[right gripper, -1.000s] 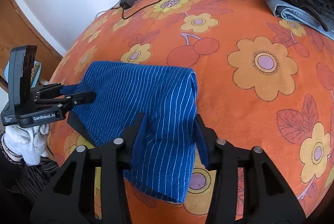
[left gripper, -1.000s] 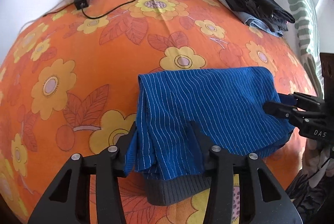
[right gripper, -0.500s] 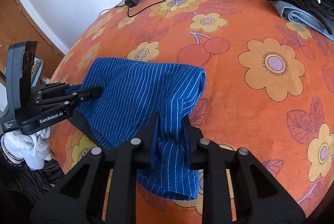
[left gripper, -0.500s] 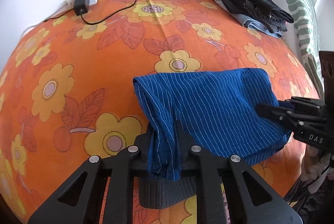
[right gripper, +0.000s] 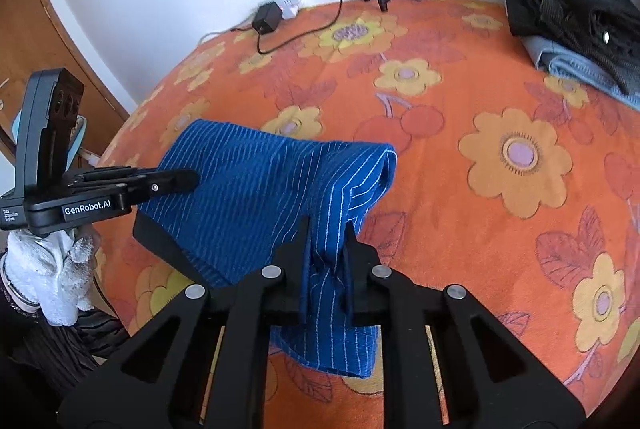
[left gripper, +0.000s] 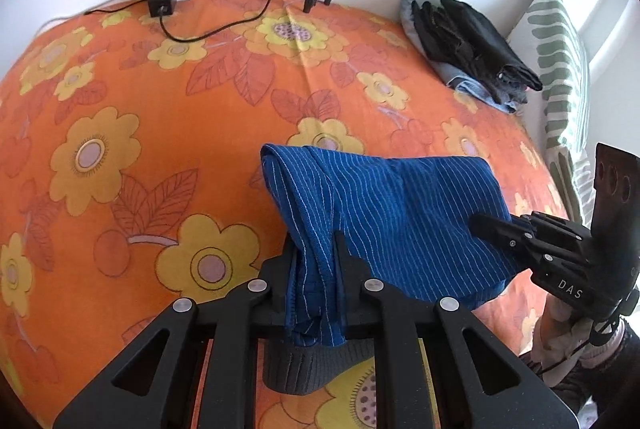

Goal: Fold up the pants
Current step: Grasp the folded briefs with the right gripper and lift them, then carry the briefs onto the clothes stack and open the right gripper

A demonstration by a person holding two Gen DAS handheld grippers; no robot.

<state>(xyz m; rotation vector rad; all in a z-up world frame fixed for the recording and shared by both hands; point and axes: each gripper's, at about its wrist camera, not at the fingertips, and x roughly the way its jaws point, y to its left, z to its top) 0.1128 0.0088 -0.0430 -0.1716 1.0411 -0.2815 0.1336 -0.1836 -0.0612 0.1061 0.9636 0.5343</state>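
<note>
Gripping the blue pinstriped pants (left gripper: 400,213) at both near corners, each set of jaws clamped on bunched cloth. Left gripper (left gripper: 314,249) pinches the left fold edge; a grey ribbed waistband (left gripper: 312,369) hangs below it. Right gripper (right gripper: 326,233) pinches the right fold edge. Pants are lifted at the near side, far part draped toward the orange flowered bedspread (left gripper: 120,109).

To do this step well, my judgement: keep both grips level and the cloth taut between them, carry the near edge over evenly, lay it down before releasing, so the fold stays square.

Writing: "GenRobot.AI" on the left gripper body as seen from the right wrist; "DAS" on the right gripper body as seen from the left wrist.
</note>
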